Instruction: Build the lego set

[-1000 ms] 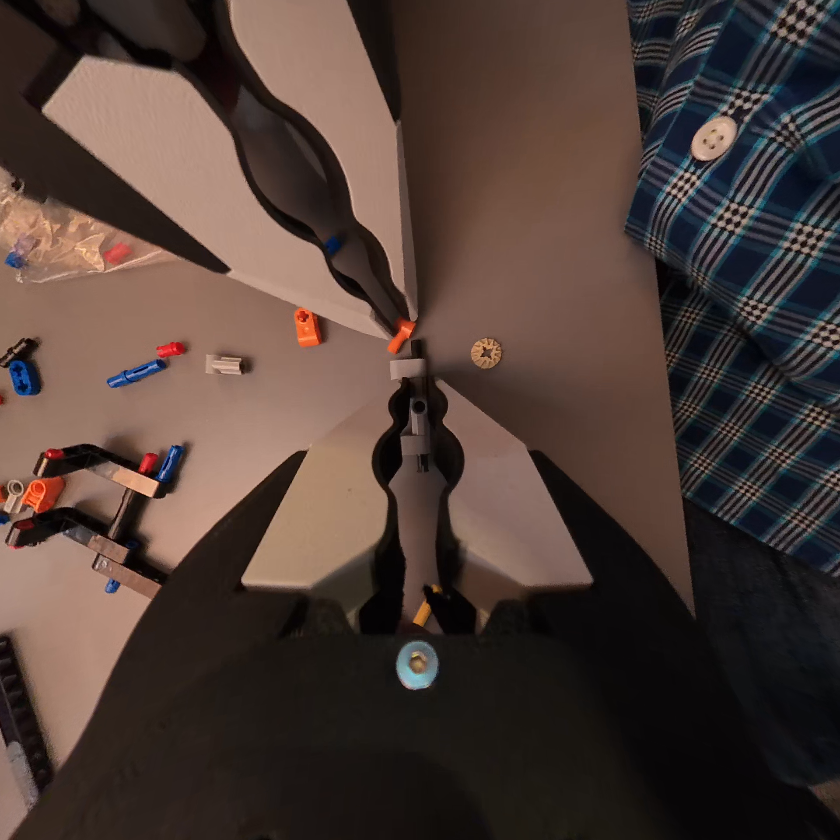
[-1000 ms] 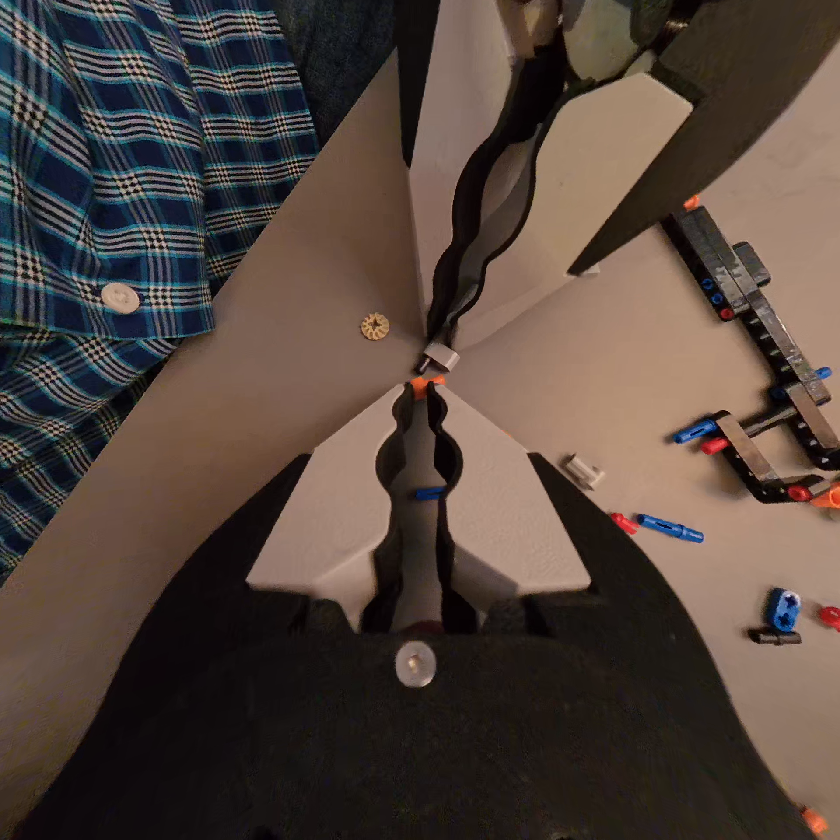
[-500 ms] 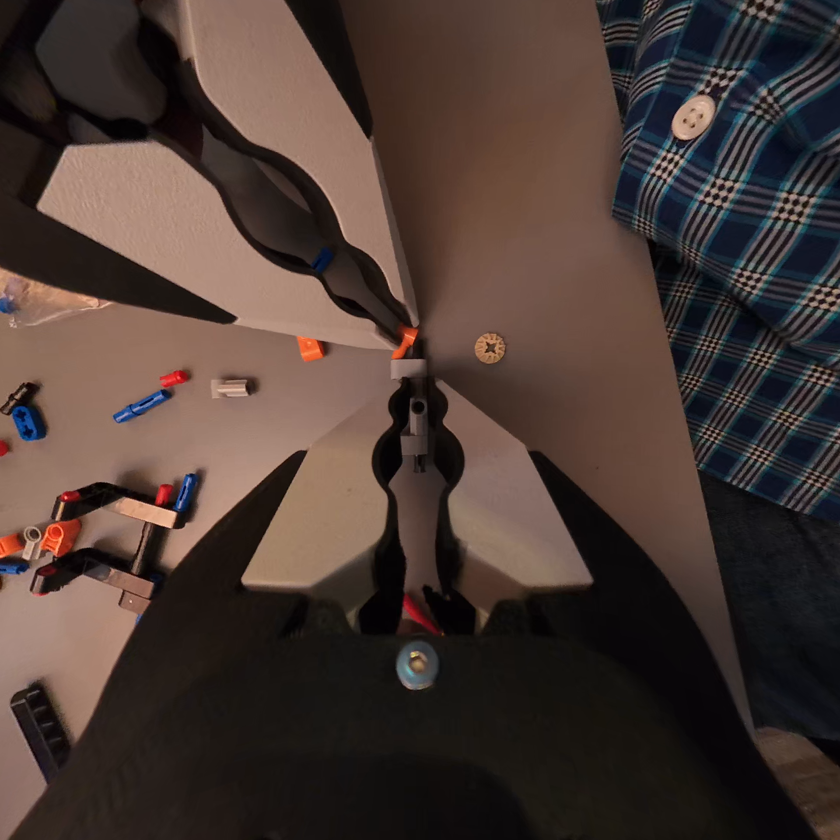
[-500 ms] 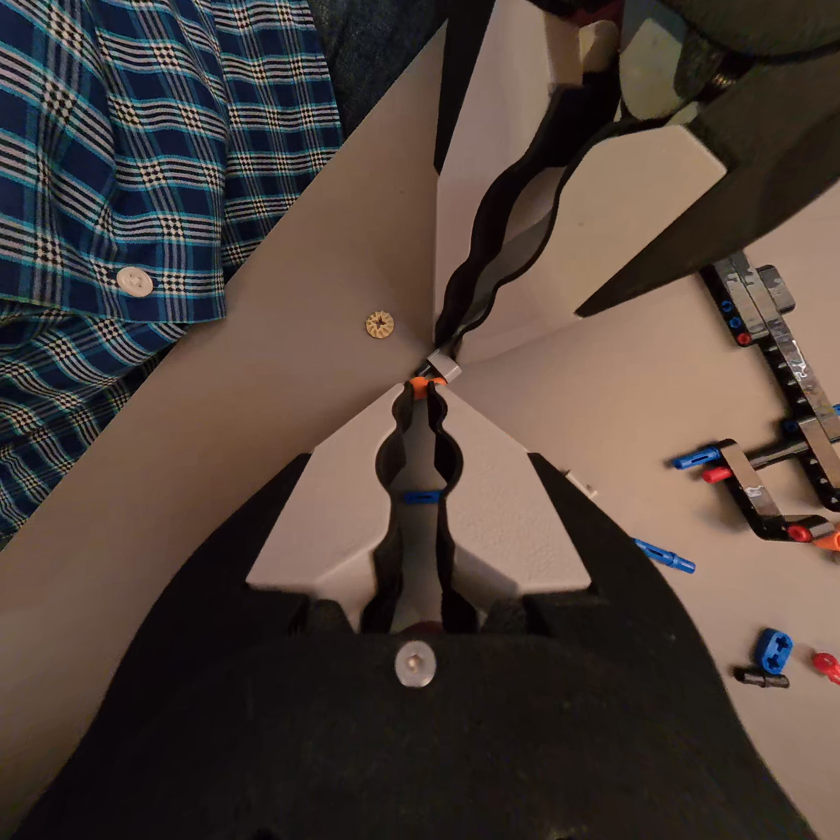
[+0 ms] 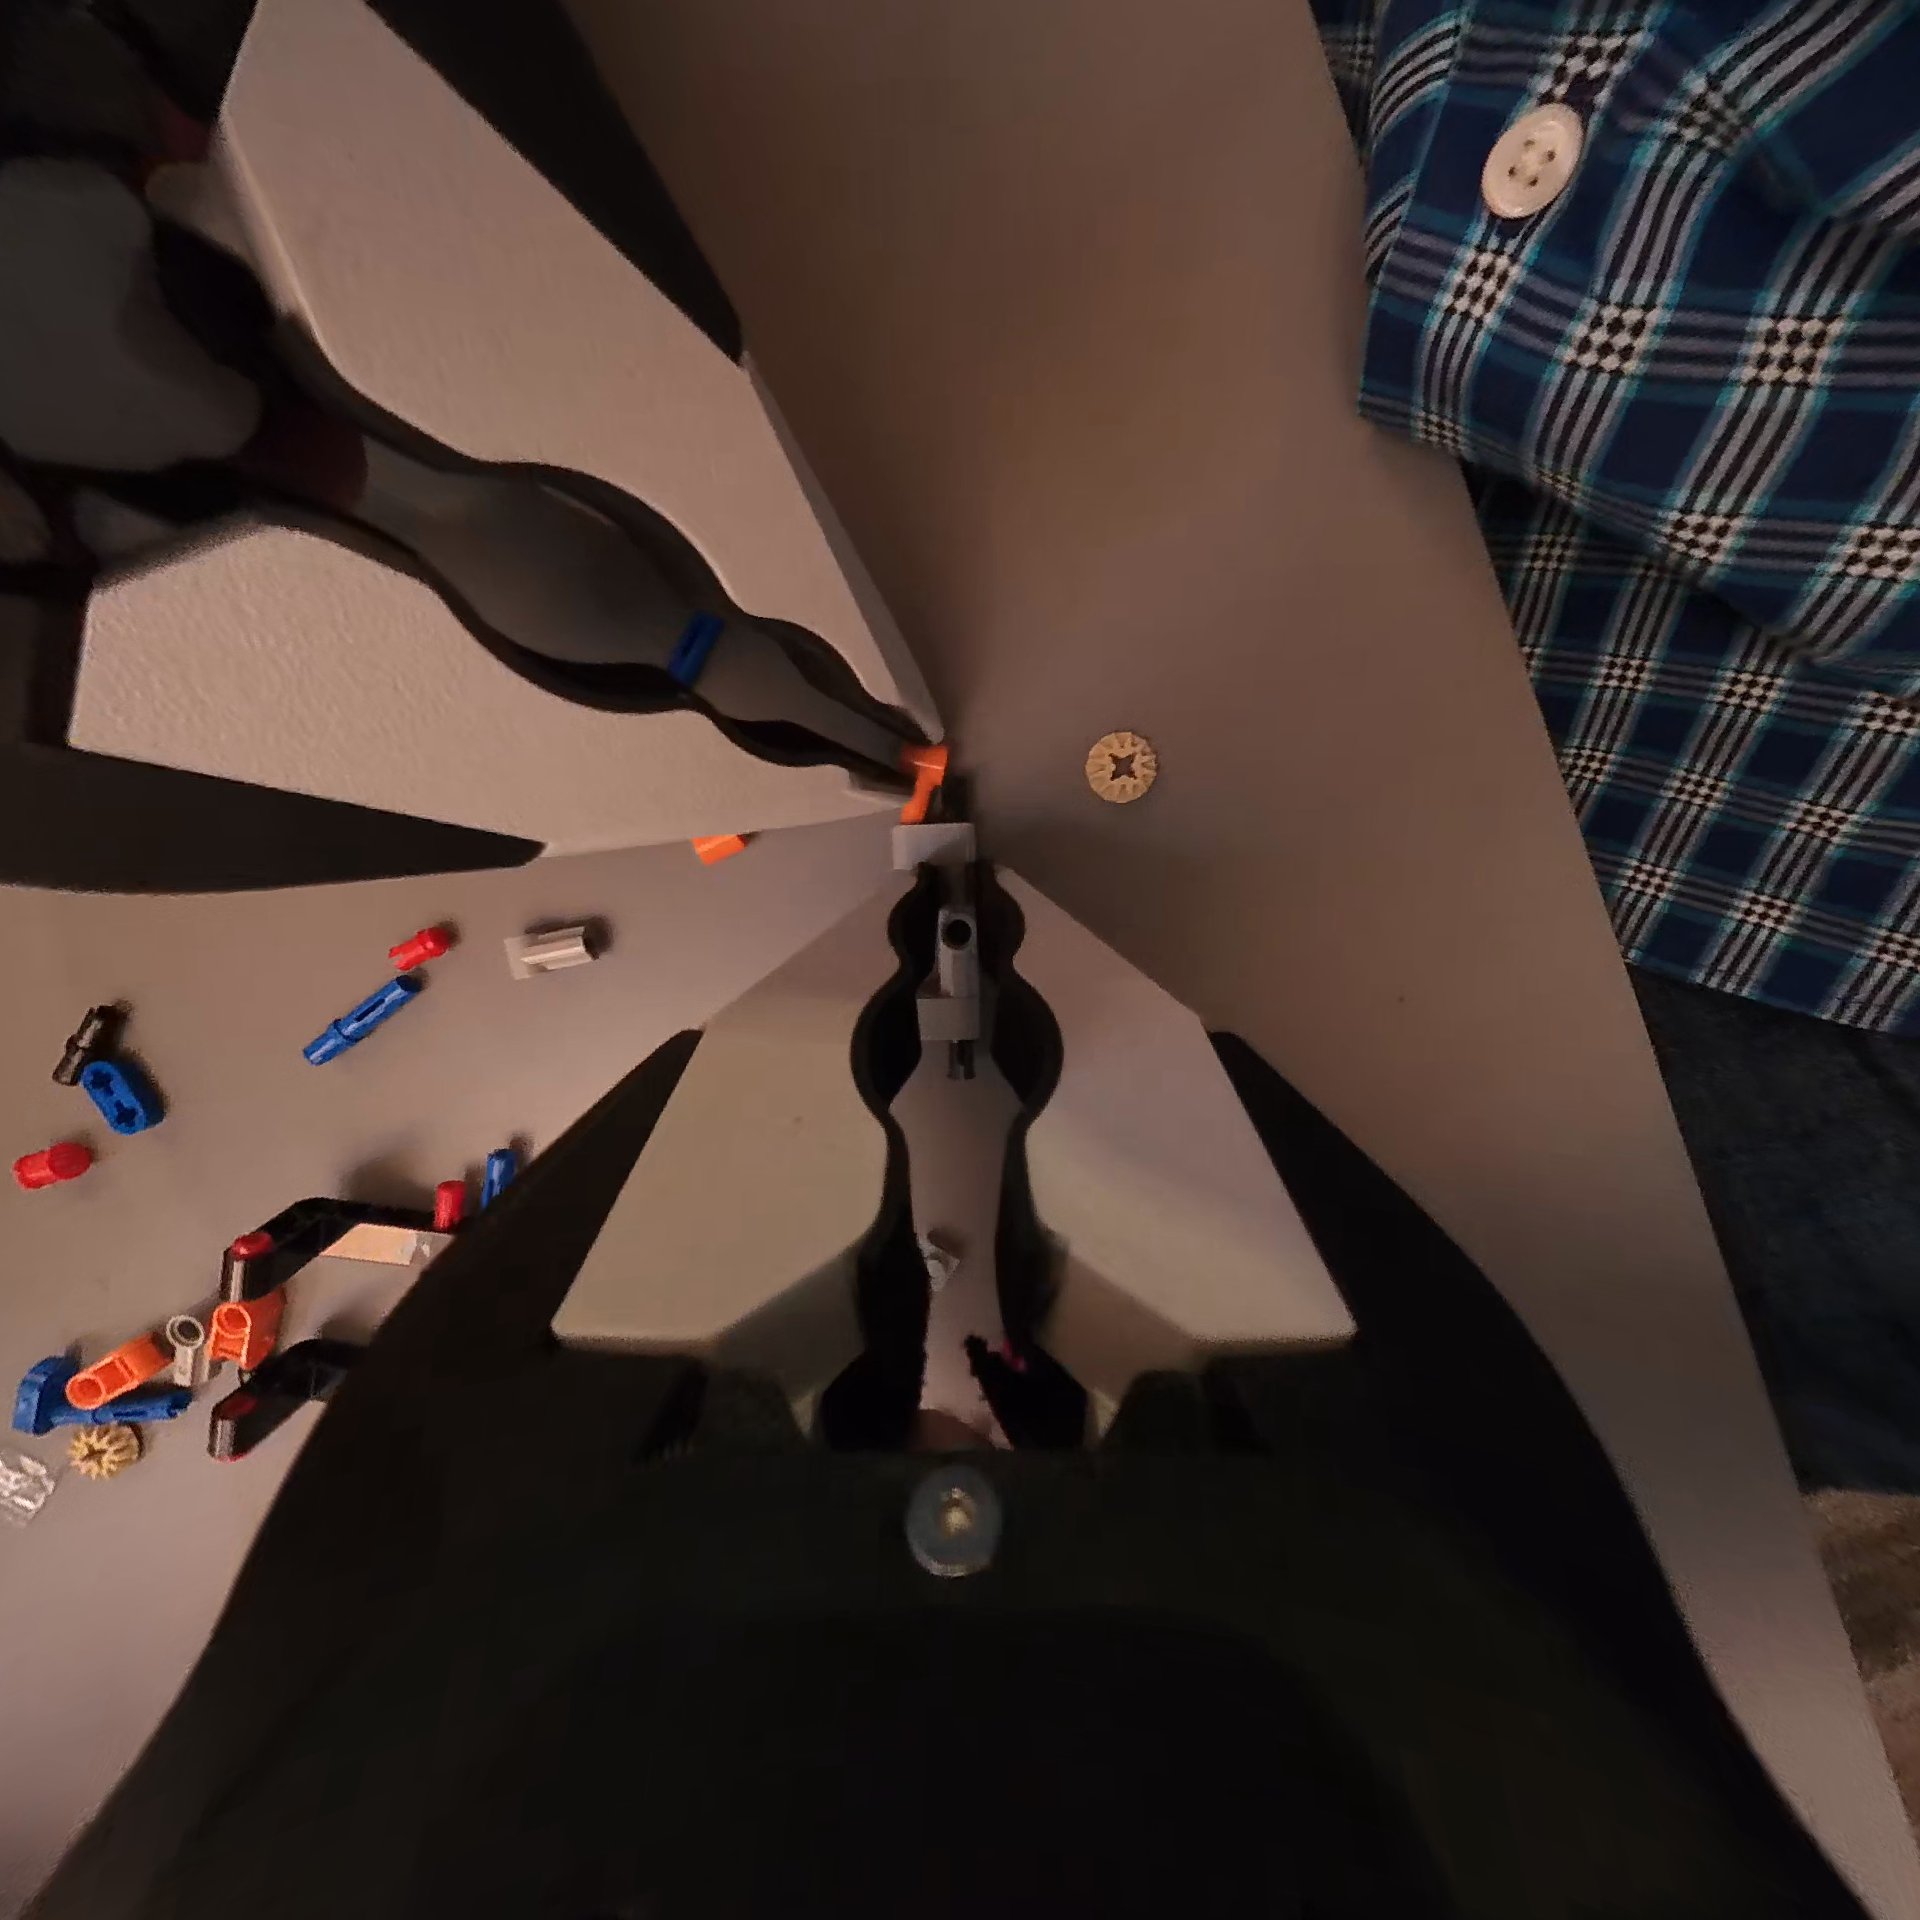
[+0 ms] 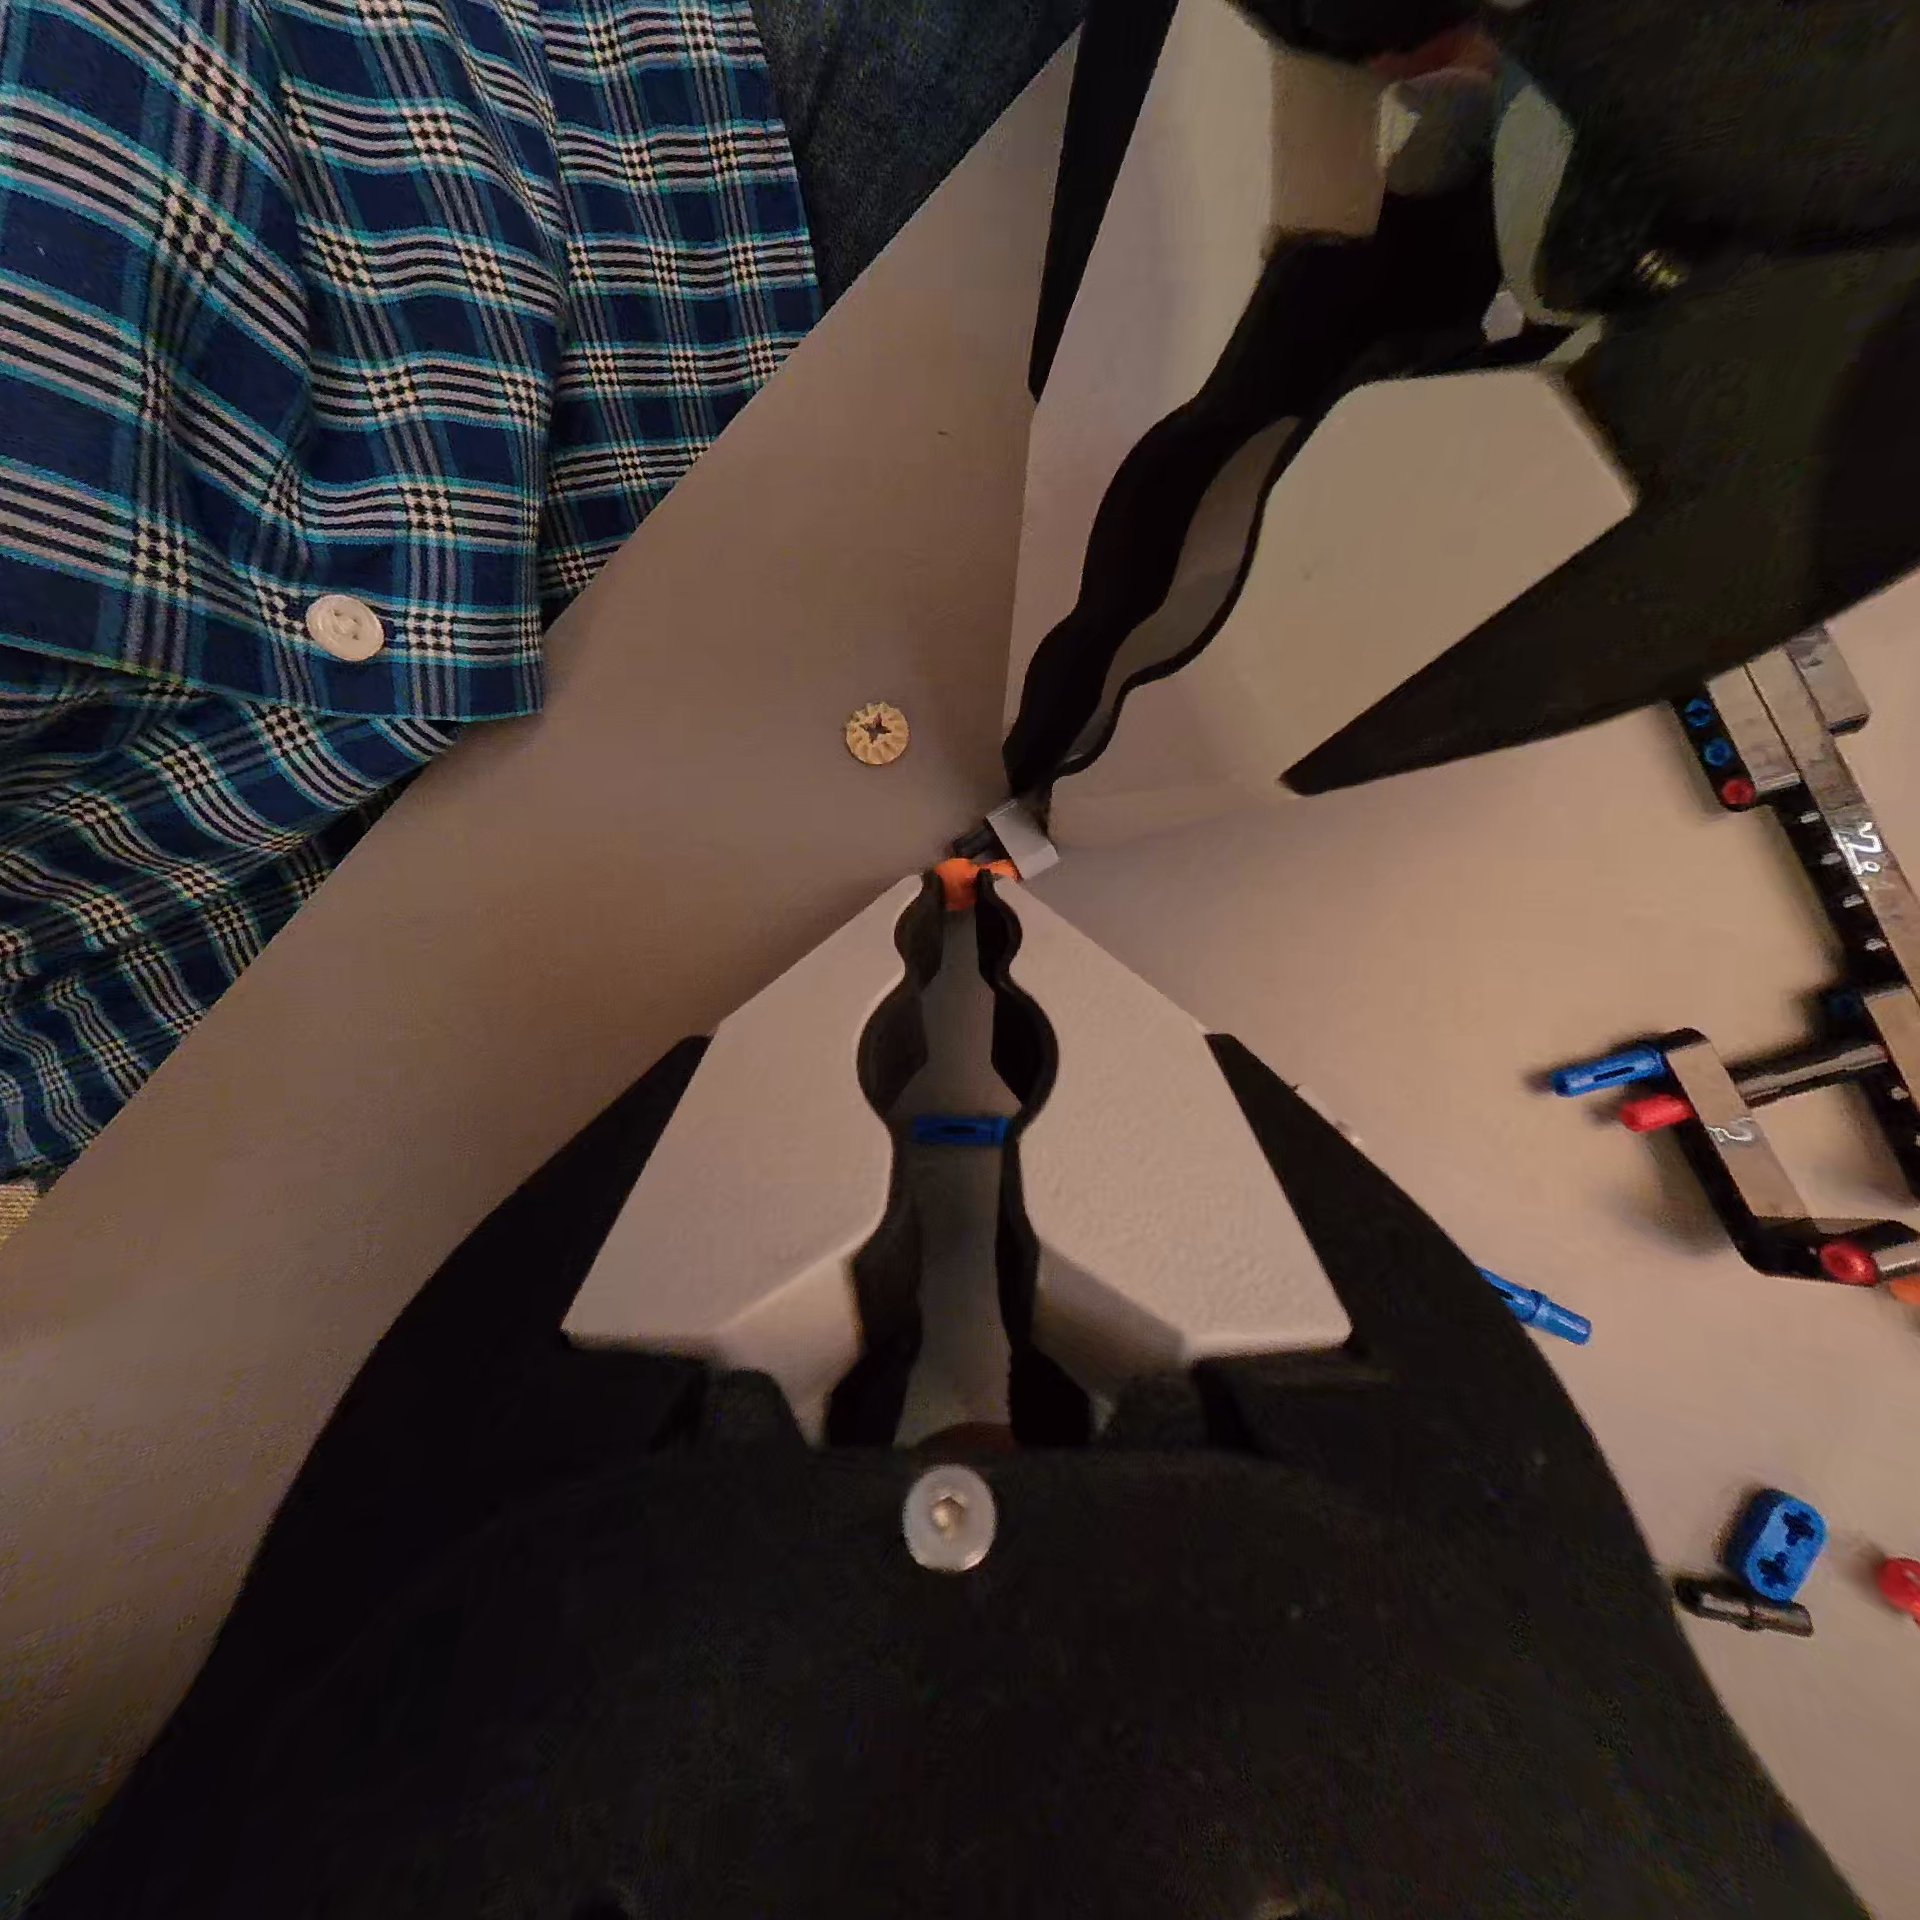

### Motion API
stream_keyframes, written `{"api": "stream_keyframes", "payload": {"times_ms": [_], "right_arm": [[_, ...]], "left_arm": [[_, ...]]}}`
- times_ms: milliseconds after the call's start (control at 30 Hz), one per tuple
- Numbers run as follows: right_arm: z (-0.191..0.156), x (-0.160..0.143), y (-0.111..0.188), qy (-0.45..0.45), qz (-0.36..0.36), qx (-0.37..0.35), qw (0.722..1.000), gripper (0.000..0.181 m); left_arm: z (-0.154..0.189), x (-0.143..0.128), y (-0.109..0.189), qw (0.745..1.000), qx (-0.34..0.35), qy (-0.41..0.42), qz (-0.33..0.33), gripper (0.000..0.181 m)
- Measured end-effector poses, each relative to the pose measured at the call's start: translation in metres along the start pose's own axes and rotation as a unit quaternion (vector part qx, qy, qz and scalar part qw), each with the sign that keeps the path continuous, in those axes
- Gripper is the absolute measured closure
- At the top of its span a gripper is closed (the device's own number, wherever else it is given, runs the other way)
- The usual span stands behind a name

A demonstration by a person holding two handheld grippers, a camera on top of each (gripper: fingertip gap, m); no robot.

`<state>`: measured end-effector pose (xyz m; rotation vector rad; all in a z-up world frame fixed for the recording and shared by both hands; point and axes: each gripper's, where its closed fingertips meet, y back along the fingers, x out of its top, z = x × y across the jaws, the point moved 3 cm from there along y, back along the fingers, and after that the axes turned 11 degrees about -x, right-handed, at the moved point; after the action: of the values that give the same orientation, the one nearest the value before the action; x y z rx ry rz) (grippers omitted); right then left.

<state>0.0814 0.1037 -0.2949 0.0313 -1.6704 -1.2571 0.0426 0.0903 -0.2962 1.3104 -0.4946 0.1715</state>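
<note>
My left gripper (image 5: 951, 883) is shut on a small grey piece with a black axle (image 5: 940, 847), its grey end sticking out past the tips. My right gripper (image 6: 968, 896) is shut on a small orange piece (image 6: 961, 881). The two tips meet above the table. In the left wrist view the right gripper comes in from the upper left with the orange piece (image 5: 923, 774) touching the black axle end. In the right wrist view the left gripper comes from the upper right with the grey piece (image 6: 1020, 836). A blue piece (image 6: 958, 1129) sits between the right jaws farther back.
A tan gear (image 5: 1121, 768) lies on the table by the tips, also in the right wrist view (image 6: 878, 734). Loose red, blue, orange and grey pieces and a black frame assembly (image 5: 312, 1236) lie left. A long black beam assembly (image 6: 1829, 831) lies right. A person's plaid shirt (image 5: 1662, 416) borders the table edge. Left and right tips are no more than a few centimetres apart.
Both grippers have shifted slightly while staying tip to tip; the orange piece has come closer against the grey piece's axle end. Both stay shut.
</note>
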Motion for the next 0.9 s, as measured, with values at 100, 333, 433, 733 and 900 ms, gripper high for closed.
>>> {"api": "stream_keyframes", "payload": {"times_ms": [100, 333, 433, 733, 900], "right_arm": [[0.0006, -0.0001, 0.0001, 0.002, 0.001, 0.004, 1.0, 0.177], [0.0002, -0.0018, 0.0015, 0.0, 0.003, 0.006, 1.0, 0.176], [-0.0003, -0.0015, 0.0017, 0.005, 0.004, -0.002, 1.0, 0.176], [-0.004, -0.0016, 0.0007, 0.019, -0.011, -0.04, 0.999, 0.174], [-0.0027, -0.0028, 0.0021, 0.009, -0.008, -0.049, 0.999, 0.174]], "left_arm": [[-0.0007, 0.0002, 0.0002, 1.0, -0.012, -0.004, 0.005, 0.177], [-0.0023, 0.0014, 0.0001, 1.0, -0.021, -0.008, 0.014, 0.177], [-0.0025, 0.0009, 0.0002, 0.999, -0.022, -0.003, 0.025, 0.177], [-0.0025, 0.0012, 0.0004, 0.999, -0.022, 0.003, 0.024, 0.177], [-0.0025, 0.0014, 0.0006, 0.999, -0.022, 0.005, 0.023, 0.177]]}}
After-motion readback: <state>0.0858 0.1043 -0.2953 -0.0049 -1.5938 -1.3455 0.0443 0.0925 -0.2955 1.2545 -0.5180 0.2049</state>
